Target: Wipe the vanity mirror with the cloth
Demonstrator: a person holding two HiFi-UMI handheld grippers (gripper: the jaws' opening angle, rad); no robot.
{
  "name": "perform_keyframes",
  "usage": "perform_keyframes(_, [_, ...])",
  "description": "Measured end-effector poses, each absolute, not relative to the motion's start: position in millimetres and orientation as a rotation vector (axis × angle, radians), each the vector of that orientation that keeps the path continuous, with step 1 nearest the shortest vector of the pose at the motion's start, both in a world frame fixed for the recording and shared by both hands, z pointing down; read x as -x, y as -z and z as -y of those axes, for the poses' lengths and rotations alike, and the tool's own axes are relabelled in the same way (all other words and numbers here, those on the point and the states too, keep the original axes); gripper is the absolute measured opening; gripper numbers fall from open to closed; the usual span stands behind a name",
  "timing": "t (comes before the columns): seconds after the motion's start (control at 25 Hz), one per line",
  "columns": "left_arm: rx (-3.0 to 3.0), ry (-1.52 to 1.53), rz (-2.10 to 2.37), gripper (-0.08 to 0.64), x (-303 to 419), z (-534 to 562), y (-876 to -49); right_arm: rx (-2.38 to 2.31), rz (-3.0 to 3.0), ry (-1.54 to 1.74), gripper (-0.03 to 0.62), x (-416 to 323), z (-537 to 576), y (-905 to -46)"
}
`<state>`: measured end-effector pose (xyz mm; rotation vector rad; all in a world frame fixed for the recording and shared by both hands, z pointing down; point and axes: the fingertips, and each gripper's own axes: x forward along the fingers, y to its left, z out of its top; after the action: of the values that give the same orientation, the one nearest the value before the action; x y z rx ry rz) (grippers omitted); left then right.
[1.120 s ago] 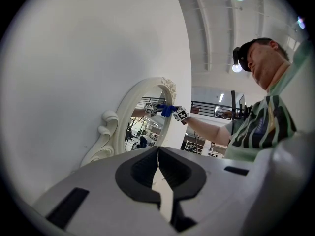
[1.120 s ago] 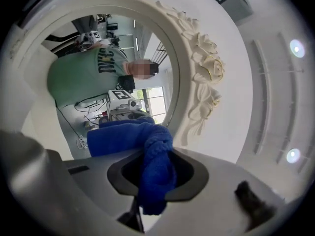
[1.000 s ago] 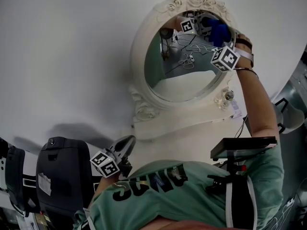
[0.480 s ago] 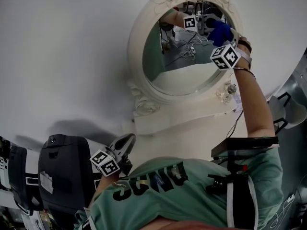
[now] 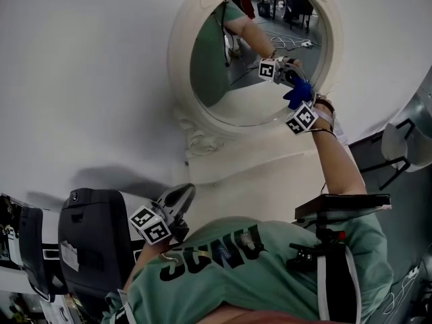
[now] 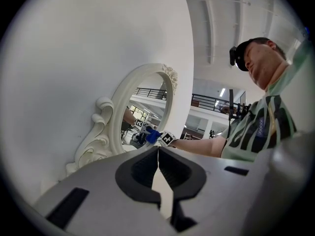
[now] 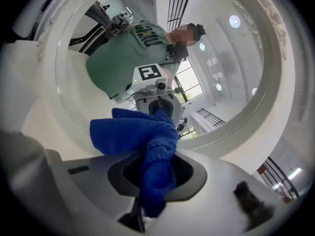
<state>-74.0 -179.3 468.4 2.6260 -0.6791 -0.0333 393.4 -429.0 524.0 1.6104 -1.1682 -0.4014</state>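
An oval vanity mirror (image 5: 250, 39) in a carved cream frame (image 5: 196, 137) stands against the white wall. My right gripper (image 5: 297, 100) is shut on a blue cloth (image 5: 298, 93) and presses it to the lower right of the glass; its reflection shows just beside it. In the right gripper view the blue cloth (image 7: 147, 141) bunches between the jaws against the mirror (image 7: 162, 48). My left gripper (image 5: 179, 198) hangs low near the person's chest, jaws shut and empty. In the left gripper view the mirror (image 6: 147, 112) and the cloth (image 6: 151, 135) show far off.
A black device (image 5: 91, 241) sits at the lower left beside my left gripper. The mirror's cream base (image 5: 256, 174) spreads below the frame. A dark flat panel (image 5: 341, 204) juts out at the person's right side. A grey chair (image 5: 412, 140) stands at the right edge.
My right gripper has carried the cloth down the glass, from the upper right of the mirror to its lower right. The left gripper has stayed where it was.
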Motion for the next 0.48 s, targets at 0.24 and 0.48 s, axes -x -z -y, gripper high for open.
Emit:
perform_keyframes(0.24, [-2.601,0.036,0.716,0.012,79,178,-470,-1.578,1.155,0.409,0.074,-393,431,-542])
perform_keyframes(0.48, [-2.62,0.054,0.718,0.012,80,174,-465,-1.528,1.194,0.339,0.077,-391,426,-545])
